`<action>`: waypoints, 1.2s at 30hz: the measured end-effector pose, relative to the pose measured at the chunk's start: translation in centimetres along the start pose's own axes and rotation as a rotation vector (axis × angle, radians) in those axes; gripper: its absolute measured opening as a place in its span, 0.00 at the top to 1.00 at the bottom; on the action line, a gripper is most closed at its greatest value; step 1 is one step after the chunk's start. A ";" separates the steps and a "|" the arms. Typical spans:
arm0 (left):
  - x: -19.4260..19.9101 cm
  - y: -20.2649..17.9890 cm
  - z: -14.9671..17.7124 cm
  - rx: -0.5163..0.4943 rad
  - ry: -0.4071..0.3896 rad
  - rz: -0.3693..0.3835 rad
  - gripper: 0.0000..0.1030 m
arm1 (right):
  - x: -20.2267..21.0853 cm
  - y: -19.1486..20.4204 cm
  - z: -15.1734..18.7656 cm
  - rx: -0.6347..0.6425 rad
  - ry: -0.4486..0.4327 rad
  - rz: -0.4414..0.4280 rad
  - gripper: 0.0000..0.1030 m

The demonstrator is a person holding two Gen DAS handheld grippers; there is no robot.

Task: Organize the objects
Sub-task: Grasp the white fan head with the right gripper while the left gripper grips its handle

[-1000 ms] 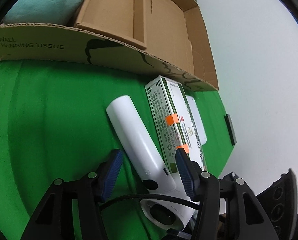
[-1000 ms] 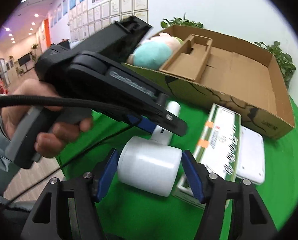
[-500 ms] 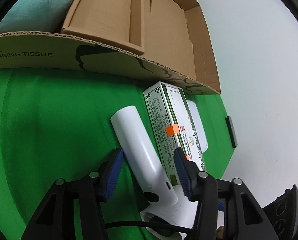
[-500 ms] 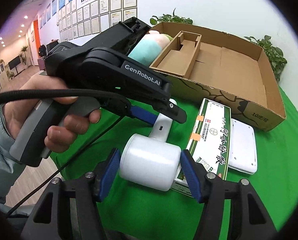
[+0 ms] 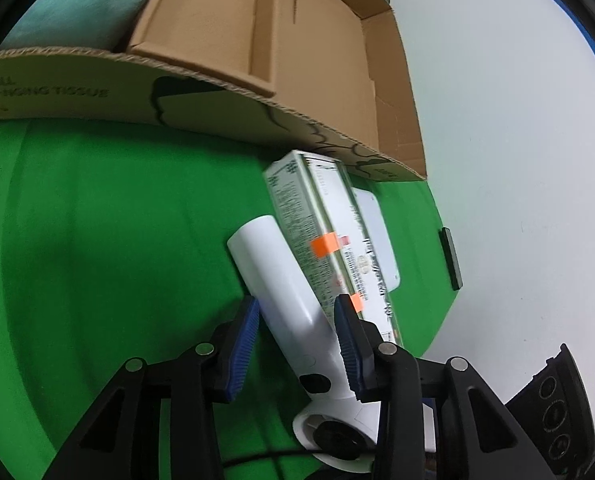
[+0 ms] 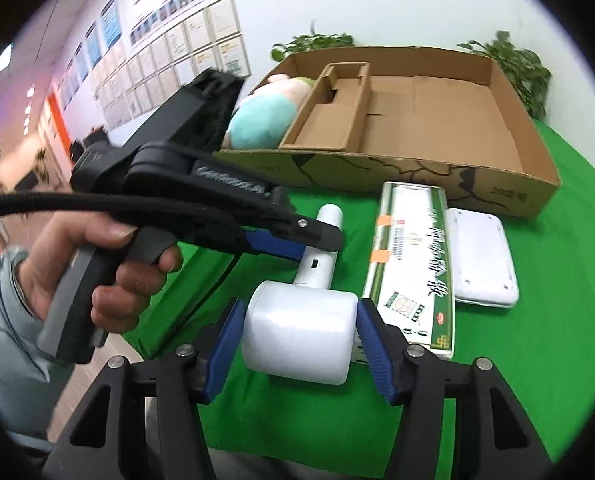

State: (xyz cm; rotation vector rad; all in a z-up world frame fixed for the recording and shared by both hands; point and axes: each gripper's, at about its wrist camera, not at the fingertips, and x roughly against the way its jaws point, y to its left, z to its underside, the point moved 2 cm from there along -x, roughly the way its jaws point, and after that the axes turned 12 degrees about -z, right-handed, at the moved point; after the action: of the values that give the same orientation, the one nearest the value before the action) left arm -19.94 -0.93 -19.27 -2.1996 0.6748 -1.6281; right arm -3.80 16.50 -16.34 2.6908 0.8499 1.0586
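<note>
Green cloth (image 6: 557, 240) under cardboard box (image 6: 417, 176), framed certificates (image 6: 201, 36) on wall

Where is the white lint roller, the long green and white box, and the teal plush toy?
white lint roller (image 6: 301, 338): right wrist view, on its roll.
green and white box (image 6: 411, 256): right wrist view, on its top face.
teal plush toy (image 6: 263, 120): right wrist view, on its teal body.

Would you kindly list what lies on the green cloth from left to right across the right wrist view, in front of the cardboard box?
White handheld device → green-and-white carton → flat white case.
</note>
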 end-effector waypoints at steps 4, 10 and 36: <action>0.1 -0.2 -0.1 -0.004 0.008 -0.001 0.64 | 0.4 -0.3 -0.4 -0.009 -0.022 0.001 0.45; 0.5 0.7 0.1 0.034 0.036 0.034 0.58 | 1.2 -0.6 -0.2 -0.060 -0.049 -0.032 0.45; 7.2 -0.4 -1.6 -0.010 -0.125 0.052 0.72 | -0.4 1.0 -0.9 0.034 -0.016 0.030 0.46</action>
State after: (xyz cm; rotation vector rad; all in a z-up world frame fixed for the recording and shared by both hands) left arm -19.67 -4.51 -12.78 -2.2497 0.7004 -1.4509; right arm -4.17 15.37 -15.57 2.7446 0.8356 1.0366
